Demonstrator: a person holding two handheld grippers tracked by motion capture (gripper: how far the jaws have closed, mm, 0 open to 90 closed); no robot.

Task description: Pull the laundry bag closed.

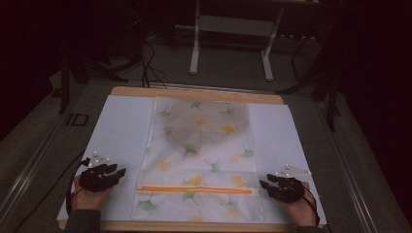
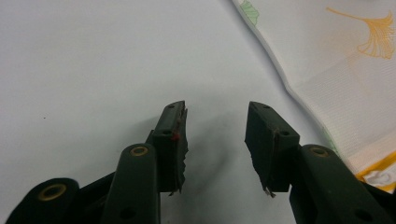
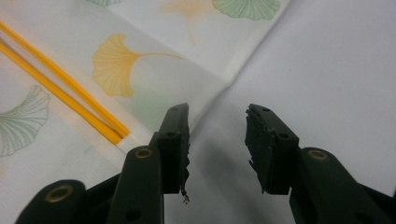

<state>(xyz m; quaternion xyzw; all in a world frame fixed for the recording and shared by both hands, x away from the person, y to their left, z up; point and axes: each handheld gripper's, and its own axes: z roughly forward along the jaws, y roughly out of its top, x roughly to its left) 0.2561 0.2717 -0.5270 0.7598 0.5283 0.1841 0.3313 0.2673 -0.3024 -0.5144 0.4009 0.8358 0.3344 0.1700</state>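
High view: a leaf-printed cloth bag (image 1: pixel 199 160) with an orange zipper (image 1: pixel 194 190) lies flat mid-table on a white sheet (image 1: pixel 121 126). Left gripper (image 1: pixel 118 171) and right gripper (image 1: pixel 265 184) flank its near end, jaws spread, pinching nothing.

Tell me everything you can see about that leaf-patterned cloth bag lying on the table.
The cloth bag is thin, whitish fabric printed with green and yellow ginkgo leaves. It lies flat and spread out on a white sheet, its long side running away from the person. An orange zipper band crosses it near the close end. Something darker shows faintly through its far half. Nothing grips it.
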